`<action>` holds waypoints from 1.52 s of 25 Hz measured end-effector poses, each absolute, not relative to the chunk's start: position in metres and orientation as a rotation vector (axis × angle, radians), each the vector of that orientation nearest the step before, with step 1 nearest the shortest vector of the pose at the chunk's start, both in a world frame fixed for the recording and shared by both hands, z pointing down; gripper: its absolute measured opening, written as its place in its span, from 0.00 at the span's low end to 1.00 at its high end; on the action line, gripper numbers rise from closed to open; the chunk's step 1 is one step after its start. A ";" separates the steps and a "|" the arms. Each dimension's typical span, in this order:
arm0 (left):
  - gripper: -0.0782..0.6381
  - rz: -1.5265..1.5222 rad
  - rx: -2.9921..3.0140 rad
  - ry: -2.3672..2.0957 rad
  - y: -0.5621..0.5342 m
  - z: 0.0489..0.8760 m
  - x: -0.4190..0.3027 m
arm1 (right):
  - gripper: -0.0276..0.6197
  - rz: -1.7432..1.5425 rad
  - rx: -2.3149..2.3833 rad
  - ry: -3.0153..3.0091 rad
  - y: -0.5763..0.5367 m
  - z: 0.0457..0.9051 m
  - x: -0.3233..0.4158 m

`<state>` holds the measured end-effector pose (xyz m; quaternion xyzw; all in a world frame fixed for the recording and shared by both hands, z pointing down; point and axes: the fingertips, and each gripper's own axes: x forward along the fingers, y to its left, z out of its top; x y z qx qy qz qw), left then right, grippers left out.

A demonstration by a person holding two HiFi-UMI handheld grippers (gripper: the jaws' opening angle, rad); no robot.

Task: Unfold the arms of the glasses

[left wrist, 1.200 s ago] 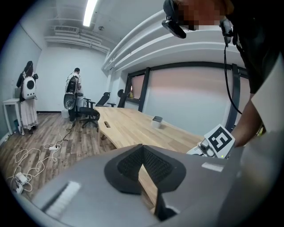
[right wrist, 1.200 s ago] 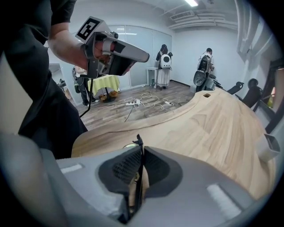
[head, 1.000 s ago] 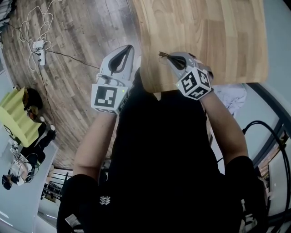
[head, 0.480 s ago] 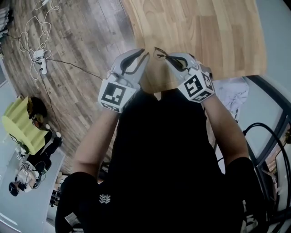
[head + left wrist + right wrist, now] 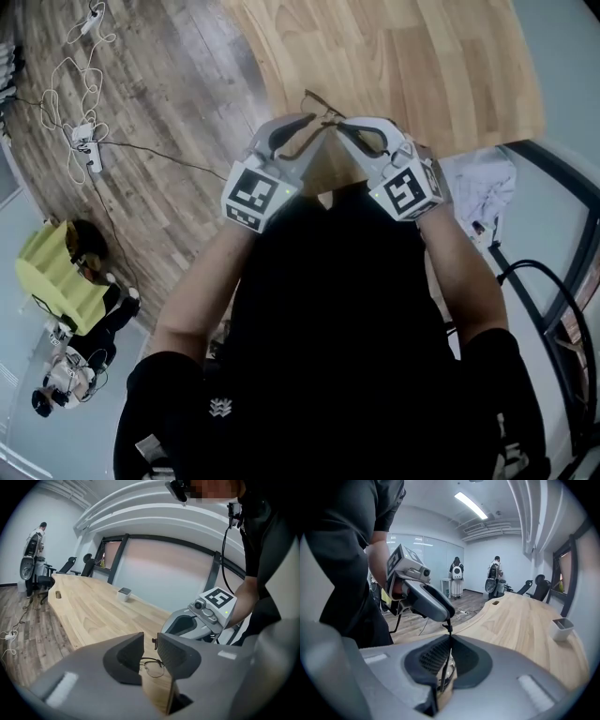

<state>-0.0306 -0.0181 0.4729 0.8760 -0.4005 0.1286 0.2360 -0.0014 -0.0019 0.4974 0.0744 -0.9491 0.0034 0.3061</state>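
Thin dark wire-rimmed glasses (image 5: 319,111) hang over the near edge of the wooden table (image 5: 422,66), with my right gripper (image 5: 339,127) shut on their frame. In the right gripper view one arm of the glasses (image 5: 450,632) rises out of the closed jaws toward the left gripper's tip (image 5: 446,613). My left gripper (image 5: 309,122) sits tip to tip with the right one. Its jaws stand slightly apart. Through the gap in the left gripper view I see a lens (image 5: 152,666), and the arm's end (image 5: 153,642) at the jaw tips. The pads do not press on it.
A small white cup (image 5: 124,594) stands farther along the long table. On the wood floor at the left lie a power strip with cables (image 5: 84,141) and a yellow-green seat (image 5: 52,272). White cloth (image 5: 478,183) lies right of the table's corner. Office chairs and people stand far back.
My left gripper swung rightward until its tip met the glasses. The right gripper rose a little with the glasses still in it.
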 end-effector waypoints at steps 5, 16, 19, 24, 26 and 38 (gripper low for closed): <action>0.16 0.340 2.429 -1.044 -0.016 0.470 -0.021 | 0.07 0.038 0.228 -2.510 -0.001 0.493 0.000; 0.15 0.398 2.490 -0.959 -0.009 0.462 -0.005 | 0.09 0.008 0.262 -2.492 0.003 0.480 0.010; 0.15 0.417 2.508 -0.944 -0.004 0.460 0.000 | 0.09 -0.041 0.261 -2.480 0.006 0.474 0.011; 0.15 0.465 2.568 -0.903 0.004 0.453 0.010 | 0.09 -0.133 0.226 -2.441 0.018 0.472 0.012; 0.15 0.479 2.585 -0.894 0.006 0.449 0.015 | 0.09 -0.148 0.233 -2.435 0.021 0.471 0.013; 0.17 0.516 2.625 -0.818 0.011 0.442 0.024 | 0.09 -0.119 0.330 -2.440 0.026 0.466 0.026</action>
